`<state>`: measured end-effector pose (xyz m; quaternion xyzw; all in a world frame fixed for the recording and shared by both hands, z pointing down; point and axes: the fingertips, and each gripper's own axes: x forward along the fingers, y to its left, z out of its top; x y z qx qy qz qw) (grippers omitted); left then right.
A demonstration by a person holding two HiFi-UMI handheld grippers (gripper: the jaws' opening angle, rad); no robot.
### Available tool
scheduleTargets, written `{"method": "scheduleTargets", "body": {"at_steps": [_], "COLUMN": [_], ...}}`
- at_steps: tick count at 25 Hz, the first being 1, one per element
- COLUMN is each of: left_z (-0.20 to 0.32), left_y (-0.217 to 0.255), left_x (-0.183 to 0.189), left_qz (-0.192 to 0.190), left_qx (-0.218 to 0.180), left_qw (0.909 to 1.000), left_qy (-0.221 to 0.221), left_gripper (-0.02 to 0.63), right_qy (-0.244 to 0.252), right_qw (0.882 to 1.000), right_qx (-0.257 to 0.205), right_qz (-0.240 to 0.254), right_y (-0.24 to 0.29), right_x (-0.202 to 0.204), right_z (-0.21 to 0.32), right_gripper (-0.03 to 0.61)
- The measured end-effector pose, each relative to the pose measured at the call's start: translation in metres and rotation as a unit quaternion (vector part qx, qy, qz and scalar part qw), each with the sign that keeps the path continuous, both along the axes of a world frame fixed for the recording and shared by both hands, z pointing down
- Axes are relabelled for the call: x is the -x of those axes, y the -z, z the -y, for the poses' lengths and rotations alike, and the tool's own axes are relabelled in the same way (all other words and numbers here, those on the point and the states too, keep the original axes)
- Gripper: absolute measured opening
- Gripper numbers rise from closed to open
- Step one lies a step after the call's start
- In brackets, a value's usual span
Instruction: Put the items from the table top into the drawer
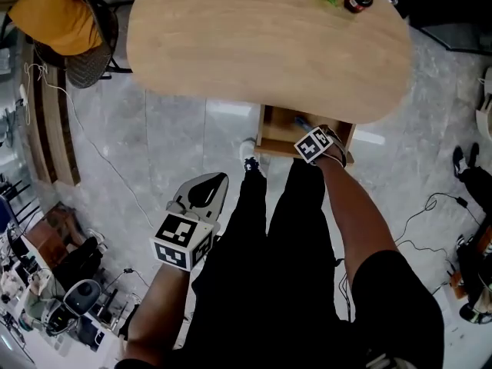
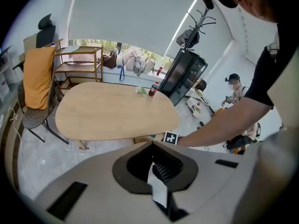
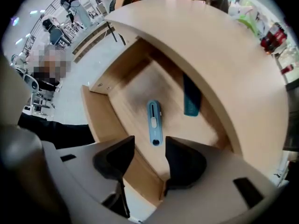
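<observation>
Black top, black trousers; grey left gripper bearing marker cube.

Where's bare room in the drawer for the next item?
Widest bare floor: between the cutter and the drawer wall away from the comb. A smaller patch lies nearer the front than the comb. The cutter-comb gap is narrow, and the comb sits by the table edge, cramped for a hand.

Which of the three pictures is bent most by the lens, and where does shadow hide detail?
Right gripper view: strongest bending, the table top edge curves like an arc; a soft shadow darkens the drawer floor, but the blue utility knife is sharp. Left gripper view: black rounded corners, walls bent. Head view: even light, little distortion.
</observation>
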<state>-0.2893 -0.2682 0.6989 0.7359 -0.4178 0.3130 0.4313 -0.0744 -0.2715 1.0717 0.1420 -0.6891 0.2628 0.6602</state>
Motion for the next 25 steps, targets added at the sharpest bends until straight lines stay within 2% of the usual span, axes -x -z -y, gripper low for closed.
{"method": "scheduleTargets", "body": {"at_steps": [6, 8, 10, 12, 14, 18, 21, 25], "left_z": [0.01, 0.023, 0.032, 0.033, 0.037, 0.041, 0.034, 0.017], "left_y": [0.07, 0.093, 0.112, 0.133, 0.155, 0.191, 0.21, 0.236], "left_x": [-0.002, 0.002, 0.005, 0.006, 0.006, 0.0, -0.017, -0.042], "left_qz": [-0.022, -0.034, -0.046, -0.054, -0.063, -0.096, -0.106, -0.126], "left_qx": [-0.051, -0.082, -0.112, -0.136, -0.162, -0.193, -0.207, -0.228], "left_qw": [0.9978, 0.9951, 0.9908, 0.9856, 0.9793, 0.9695, 0.961, 0.9502], "left_qy": [-0.037, -0.044, -0.061, -0.085, -0.104, -0.117, -0.15, -0.172], "left_gripper": [0.005, 0.005, 0.005, 0.005, 0.005, 0.005, 0.005, 0.005], "right_qy": [-0.01, -0.05, -0.108, -0.16, -0.204, -0.266, -0.285, -0.301], "right_qw": [0.999, 0.996, 0.984, 0.964, 0.937, 0.871, 0.826, 0.793], "right_qx": [-0.024, -0.057, -0.108, -0.159, -0.202, -0.251, -0.286, -0.316], "right_qz": [0.027, 0.052, 0.092, 0.143, 0.2, 0.327, 0.393, 0.426], "right_y": [0.115, 0.162, 0.216, 0.277, 0.345, 0.483, 0.561, 0.622], "right_x": [0.0, 0.0, 0.005, 0.017, 0.032, 0.062, 0.072, 0.061], "right_z": [-0.008, 0.008, 0.023, 0.03, 0.034, 0.015, -0.003, -0.019], "right_gripper": [0.184, 0.181, 0.105, 0.053, 0.021, 0.005, 0.003, 0.003]}}
